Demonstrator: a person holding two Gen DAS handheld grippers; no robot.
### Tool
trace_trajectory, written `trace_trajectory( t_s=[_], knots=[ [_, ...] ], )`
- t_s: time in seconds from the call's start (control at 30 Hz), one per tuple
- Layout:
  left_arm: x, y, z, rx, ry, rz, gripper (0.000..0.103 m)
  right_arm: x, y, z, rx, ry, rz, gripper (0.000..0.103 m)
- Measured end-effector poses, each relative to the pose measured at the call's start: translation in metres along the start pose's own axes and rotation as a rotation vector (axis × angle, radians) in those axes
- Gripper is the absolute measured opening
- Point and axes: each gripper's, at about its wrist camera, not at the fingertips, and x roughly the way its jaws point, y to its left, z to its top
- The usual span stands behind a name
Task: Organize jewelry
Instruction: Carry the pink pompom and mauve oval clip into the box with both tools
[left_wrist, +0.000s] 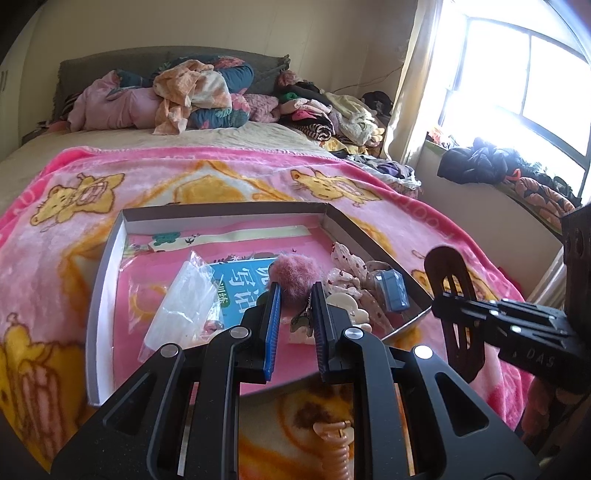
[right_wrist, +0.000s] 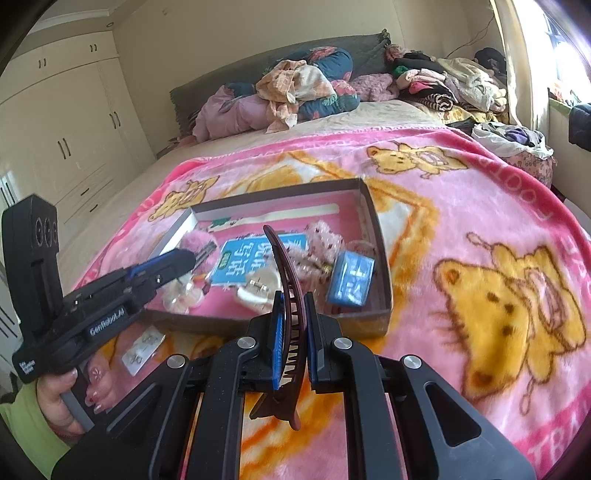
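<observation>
A shallow cardboard box (left_wrist: 107, 266) (right_wrist: 380, 236) lies on the pink blanket and holds hair accessories. My right gripper (right_wrist: 293, 306) is shut on a dark brown banana hair clip (right_wrist: 286, 273), held above the box's near edge; the clip also shows in the left wrist view (left_wrist: 452, 284). My left gripper (left_wrist: 293, 295) is open over the box, its jaws either side of a pink pompom (left_wrist: 295, 273) with a dangling charm. In the box lie a floral scrunchie (left_wrist: 347, 273), a cream claw clip (left_wrist: 349, 308), a blue packet (left_wrist: 393, 290) and a plastic bag (left_wrist: 184, 299).
A peach comb clip (left_wrist: 334, 443) lies on the blanket below my left gripper. A card of earrings (right_wrist: 142, 350) lies in front of the box. Piled clothes (left_wrist: 192, 92) cover the bed's head. A window sill (left_wrist: 517, 177) is at right, wardrobes (right_wrist: 66, 140) at left.
</observation>
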Motion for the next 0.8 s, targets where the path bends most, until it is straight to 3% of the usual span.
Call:
trace_trajectory(
  t_s=[0.8],
  knots=[
    [0.033,0.01,-0.001,-0.035,0.061,-0.008,0.01,0.064,-0.008,0.049,-0.012,0.069,-0.012,0.01]
  ],
)
